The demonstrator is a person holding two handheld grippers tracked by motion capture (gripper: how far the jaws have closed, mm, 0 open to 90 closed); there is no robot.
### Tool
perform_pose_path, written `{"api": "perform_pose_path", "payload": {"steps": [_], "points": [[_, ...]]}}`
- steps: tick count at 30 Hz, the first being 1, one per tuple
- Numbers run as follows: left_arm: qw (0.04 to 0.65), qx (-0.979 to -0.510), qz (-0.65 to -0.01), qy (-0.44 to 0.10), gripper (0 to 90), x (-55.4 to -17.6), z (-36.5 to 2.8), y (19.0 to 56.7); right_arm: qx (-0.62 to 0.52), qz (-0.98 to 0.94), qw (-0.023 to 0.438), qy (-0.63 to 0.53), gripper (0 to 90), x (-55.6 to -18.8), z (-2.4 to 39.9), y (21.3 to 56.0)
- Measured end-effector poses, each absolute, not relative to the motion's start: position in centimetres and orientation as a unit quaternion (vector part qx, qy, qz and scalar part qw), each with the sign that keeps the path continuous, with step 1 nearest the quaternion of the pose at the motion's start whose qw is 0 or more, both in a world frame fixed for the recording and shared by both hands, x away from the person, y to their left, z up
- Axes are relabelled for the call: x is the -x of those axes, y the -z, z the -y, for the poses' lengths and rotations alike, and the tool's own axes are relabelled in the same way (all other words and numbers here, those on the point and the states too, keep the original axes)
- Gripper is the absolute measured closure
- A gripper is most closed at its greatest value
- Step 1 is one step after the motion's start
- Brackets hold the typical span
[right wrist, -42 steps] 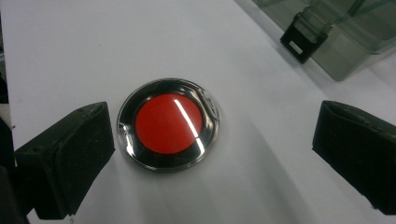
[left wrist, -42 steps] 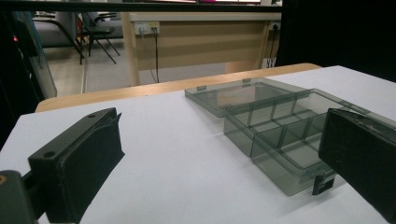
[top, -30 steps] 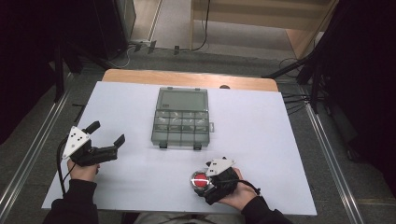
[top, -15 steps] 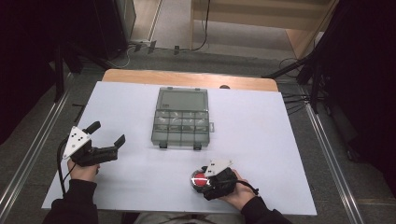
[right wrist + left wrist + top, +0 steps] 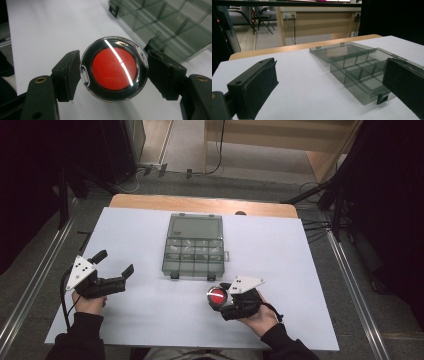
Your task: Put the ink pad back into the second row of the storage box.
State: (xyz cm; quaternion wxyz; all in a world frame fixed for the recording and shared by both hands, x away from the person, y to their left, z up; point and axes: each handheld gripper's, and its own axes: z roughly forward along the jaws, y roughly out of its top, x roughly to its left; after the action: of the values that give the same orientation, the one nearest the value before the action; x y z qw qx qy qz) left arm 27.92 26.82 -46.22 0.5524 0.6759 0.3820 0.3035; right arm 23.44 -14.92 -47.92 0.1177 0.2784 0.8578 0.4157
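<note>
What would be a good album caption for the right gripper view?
Black tongs clasp a round clear case with a red disc above a white table, beside a smoky compartment box.

High view: overhead, facing forward and down on the smoky transparent plastic compartment box (image 5: pixel 194 247). Left gripper view: low, near table level, facing the box (image 5: pixel 364 70) obliquely from its left. Right gripper view: close, showing the box's near edge (image 5: pixel 172 27).

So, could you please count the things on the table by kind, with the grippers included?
Grippers: 2, left gripper and right gripper
Clear compartment box, lid open: 1
Round red-centred case between the right jaws: 1
Total: 4
</note>
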Motion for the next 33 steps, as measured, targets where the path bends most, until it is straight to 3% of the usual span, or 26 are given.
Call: {"api": "perform_pose_path", "payload": {"steps": [9,33], "points": [[0.558,-0.668,-0.386,-0.305,0.0,-27.8,-27.2,46.1,-0.289,-0.844,0.145,-0.427,30.5,-25.6,14.7,46.1],[0.557,-0.673,-0.38,-0.303,0.0,-27.9,-27.2,46.2,-0.311,-0.839,0.179,-0.409,30.5,-31.3,12.3,45.9]]}}
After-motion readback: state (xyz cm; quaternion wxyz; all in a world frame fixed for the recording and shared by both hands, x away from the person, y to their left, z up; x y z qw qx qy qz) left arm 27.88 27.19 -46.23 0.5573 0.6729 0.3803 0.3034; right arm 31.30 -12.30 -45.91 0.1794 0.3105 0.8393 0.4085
